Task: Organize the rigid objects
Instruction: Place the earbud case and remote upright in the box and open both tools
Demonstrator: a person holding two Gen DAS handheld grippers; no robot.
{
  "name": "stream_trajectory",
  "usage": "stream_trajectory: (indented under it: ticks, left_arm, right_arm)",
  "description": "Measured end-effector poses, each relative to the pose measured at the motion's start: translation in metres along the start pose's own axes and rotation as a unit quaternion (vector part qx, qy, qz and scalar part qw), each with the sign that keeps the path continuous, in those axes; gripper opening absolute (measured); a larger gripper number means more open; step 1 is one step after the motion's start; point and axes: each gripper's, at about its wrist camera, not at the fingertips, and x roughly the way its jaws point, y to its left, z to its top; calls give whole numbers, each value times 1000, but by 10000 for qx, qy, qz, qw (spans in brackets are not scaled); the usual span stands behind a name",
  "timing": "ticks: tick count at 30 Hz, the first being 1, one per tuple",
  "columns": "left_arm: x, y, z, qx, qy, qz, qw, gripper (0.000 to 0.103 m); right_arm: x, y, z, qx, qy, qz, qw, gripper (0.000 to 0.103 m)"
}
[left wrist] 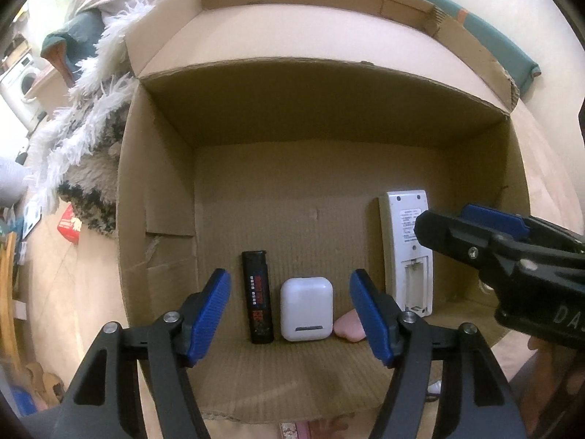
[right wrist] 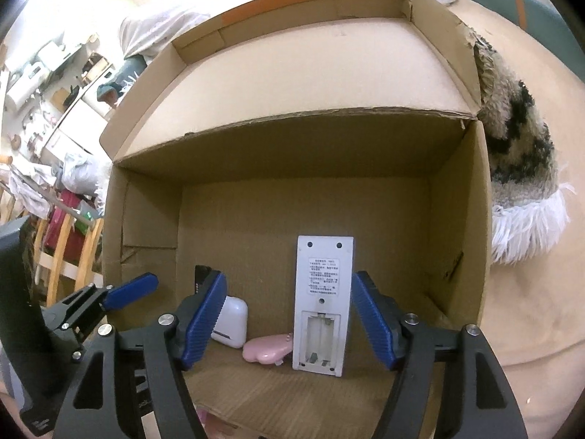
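The left gripper (left wrist: 290,314) stands wide, its ribbed blue pads (left wrist: 211,314) apart and pressing on nothing; below the gap lie a black lighter (left wrist: 257,296) and a white earbud case (left wrist: 306,309), side by side on the box floor. The right gripper (right wrist: 289,320) is also spread wide, its pads either side of a white remote (right wrist: 321,303) without touching it. The remote lies back-up, a long rectangle with its battery bay uncovered and a printed label above it.

All four things sit in a row near the front wall of a cardboard box (left wrist: 164,190), corrugated, brown, with a torn patch on its left wall and flaps folded outward. The earbud case is smooth and rounded; the lighter is slim with red print. Between case and remote lies a pink plastic piece (right wrist: 268,352).

The left wrist view shows the whole lighter, but only a corner of the pink piece. The right wrist view shows its lobed, cloud-like outline, while the lighter is mostly hidden behind the pad. A shaggy fringed rug (right wrist: 519,168) lies beside the box.
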Motion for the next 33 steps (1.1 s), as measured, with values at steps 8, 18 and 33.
stream_trajectory:
  ticks: [8,18,33]
  left_arm:
    - [-14,9,3,-56,-75,-11,10000,65]
    - [-67,32,5,-269,-336,-14,9991,65]
    - [-98,57,-56,-867,-264,-127,9958,65]
  right_arm:
    - [-2,0,0,-18,-25,-8,10000,75]
    - [-35,-4,-7,21,-431,64,9990,75]
    - [-80,3,-56,-290,-648,-210,9973,75]
